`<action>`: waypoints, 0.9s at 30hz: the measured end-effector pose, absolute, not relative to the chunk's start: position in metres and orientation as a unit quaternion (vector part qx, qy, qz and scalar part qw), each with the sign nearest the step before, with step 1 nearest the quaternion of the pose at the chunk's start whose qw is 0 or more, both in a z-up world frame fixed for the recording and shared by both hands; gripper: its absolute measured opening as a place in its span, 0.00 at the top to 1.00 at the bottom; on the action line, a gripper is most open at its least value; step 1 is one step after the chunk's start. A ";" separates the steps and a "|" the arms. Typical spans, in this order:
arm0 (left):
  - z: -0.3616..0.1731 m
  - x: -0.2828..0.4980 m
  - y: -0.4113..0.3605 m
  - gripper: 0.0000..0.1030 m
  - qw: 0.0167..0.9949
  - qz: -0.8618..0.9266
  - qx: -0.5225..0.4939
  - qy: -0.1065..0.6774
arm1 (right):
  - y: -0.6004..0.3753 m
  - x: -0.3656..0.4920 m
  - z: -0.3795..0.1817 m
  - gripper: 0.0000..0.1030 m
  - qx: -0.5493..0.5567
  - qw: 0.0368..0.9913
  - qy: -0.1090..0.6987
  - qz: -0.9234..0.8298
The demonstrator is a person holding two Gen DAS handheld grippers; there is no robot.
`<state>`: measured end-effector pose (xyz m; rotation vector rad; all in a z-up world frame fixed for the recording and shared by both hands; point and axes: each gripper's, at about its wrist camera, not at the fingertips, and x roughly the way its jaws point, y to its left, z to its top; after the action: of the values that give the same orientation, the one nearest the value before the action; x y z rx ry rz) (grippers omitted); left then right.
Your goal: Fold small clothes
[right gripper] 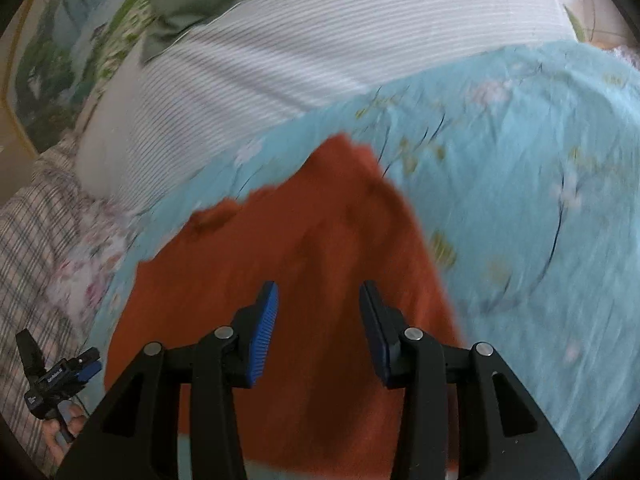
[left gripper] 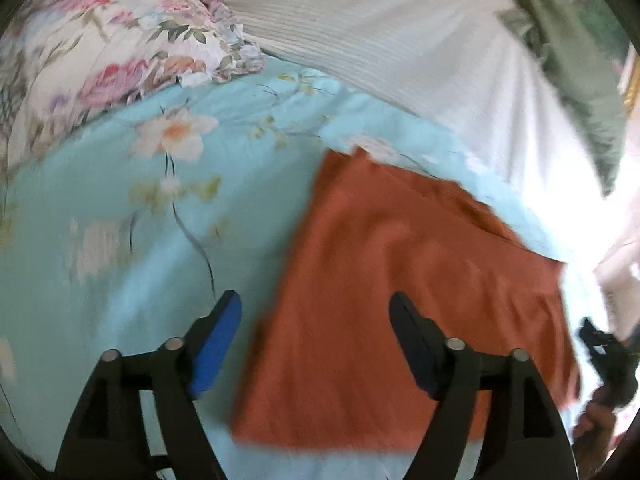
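The left gripper (left gripper: 316,306) stood with its 2 fingers spread wide and nothing between them. One blue pad (left gripper: 216,348) hung over the light blue flowered sheet (left gripper: 120,240); the other finger was above the near left part of the rust-orange cloth (left gripper: 400,280). No pad touched fabric, as far as the blur allowed.

The right gripper (right gripper: 318,294) had its fingers parted to a moderate gap, also empty. Both of its blue pads (right gripper: 264,332) hovered over the middle of the same cloth (right gripper: 280,240), clear of it.

The cloth lay flat on the sheet (right gripper: 520,200) as a roughly rectangular shape, with a layered edge showing along its far side in the left wrist view. In the right wrist view its far end looked uneven and slightly rumpled.

Beyond the sheet lay a white ribbed blanket (left gripper: 380,40), and behind that a green piece of fabric (left gripper: 580,80). A flowered pillow (left gripper: 120,52) sat at the far left in the left wrist view, with checked fabric (right gripper: 36,240) by it.

At the lower right edge of the left wrist view, part of the right gripper showed with a hand (left gripper: 592,420) on it. At the lower left of the right wrist view, the left gripper (right gripper: 52,372) appeared, also held by a hand (right gripper: 64,428).
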<state>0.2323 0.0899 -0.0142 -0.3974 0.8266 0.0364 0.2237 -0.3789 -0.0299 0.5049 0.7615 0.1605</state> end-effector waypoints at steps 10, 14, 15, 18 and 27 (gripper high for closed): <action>-0.042 0.162 0.069 0.24 0.863 -0.020 -0.269 0.426 | -0.353 0.179 -0.039 0.55 0.261 0.878 0.386 0.106; -0.052 0.161 0.065 0.22 0.857 -0.023 -0.277 0.434 | -0.346 0.170 -0.034 0.53 0.261 0.879 0.383 0.114; -0.052 0.161 0.063 0.22 0.858 -0.022 -0.275 0.432 | -0.344 0.169 -0.034 0.52 0.261 0.878 0.383 0.116; -0.055 0.168 0.063 0.20 0.857 -0.022 -0.288 0.427 | -0.340 0.166 -0.035 0.52 0.263 0.876 0.386 0.121; -0.063 0.208 0.071 0.16 0.856 0.010 -0.320 0.407 | -0.334 0.169 -0.038 0.51 0.268 0.872 0.390 0.127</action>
<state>0.2082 0.0713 -0.0629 -0.6720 0.8547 0.0208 0.1694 -0.3343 -0.0380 0.5598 0.8158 0.2649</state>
